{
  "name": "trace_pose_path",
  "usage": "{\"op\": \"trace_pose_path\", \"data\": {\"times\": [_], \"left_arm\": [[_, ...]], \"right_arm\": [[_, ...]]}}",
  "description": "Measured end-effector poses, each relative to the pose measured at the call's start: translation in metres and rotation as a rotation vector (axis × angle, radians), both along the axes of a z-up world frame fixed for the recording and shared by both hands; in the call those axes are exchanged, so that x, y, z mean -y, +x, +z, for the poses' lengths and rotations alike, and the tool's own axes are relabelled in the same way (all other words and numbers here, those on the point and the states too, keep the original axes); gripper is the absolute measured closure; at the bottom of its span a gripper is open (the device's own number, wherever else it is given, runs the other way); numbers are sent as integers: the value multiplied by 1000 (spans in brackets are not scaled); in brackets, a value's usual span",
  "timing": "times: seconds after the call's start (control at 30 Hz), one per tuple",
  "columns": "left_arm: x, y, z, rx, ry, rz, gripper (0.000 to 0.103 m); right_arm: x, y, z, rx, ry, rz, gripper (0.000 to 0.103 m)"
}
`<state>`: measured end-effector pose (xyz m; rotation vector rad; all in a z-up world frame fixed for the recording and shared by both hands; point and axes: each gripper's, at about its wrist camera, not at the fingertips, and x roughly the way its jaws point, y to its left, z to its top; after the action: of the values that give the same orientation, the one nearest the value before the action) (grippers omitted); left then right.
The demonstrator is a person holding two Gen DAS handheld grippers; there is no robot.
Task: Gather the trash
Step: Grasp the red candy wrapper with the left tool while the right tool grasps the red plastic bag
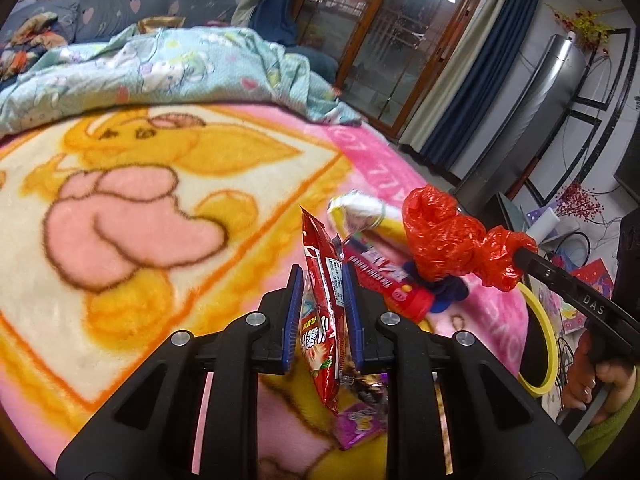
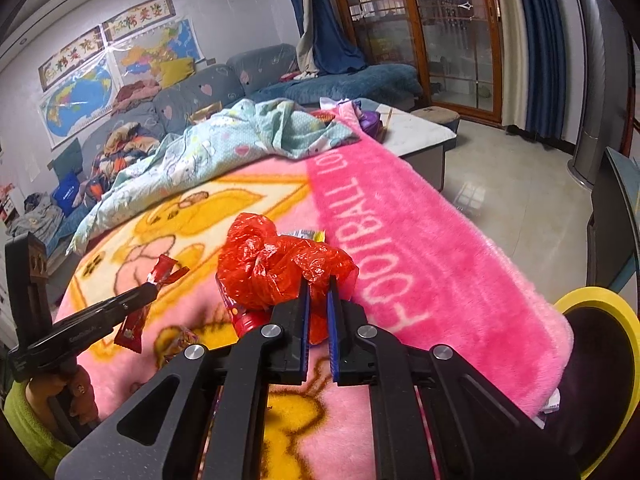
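My left gripper (image 1: 322, 312) is clamped on a red snack wrapper (image 1: 320, 320); the wrapper stands upright between the blue pads, lifted off the pink cartoon blanket (image 1: 120, 200). Its lower end hangs below the fingers, and the print is too blurred to read.

My right gripper (image 2: 318, 316) is pinching a crumpled red plastic bag (image 2: 276, 268) by one end; the bulk of it bunches up ahead of the fingertips and hides most of what lies under it.

Still on the blanket:
- red tube-shaped pack with a red cap (image 1: 384, 280), partly covered by the bag
- yellow-white wrapper (image 1: 360, 212), blurred
- purple packet (image 1: 362, 420), mostly hidden behind my left fingers
- dark blue item (image 1: 444, 294) under the bag, can't identify

Yellow-rimmed bin (image 2: 600, 360) sits at the blanket's right edge, cut off by the frame.
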<state>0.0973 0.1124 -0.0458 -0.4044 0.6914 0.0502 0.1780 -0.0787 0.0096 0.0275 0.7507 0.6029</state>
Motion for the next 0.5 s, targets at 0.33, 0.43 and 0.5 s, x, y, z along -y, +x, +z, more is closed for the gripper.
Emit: {"op": "trace_pose_path", "data": {"times": [0.33,0.43,0.5], "left_arm": [[25,-6,23,58,32,-50,89],[31,-7,30,73,39,-63,89],[36,-8,33,82,46,-73,89]], "right_arm": [[15,-6,19,38,29,-25,96],[19,-6,24,44,35,-32,96],[24,-6,27,50,40,-41,96]]}}
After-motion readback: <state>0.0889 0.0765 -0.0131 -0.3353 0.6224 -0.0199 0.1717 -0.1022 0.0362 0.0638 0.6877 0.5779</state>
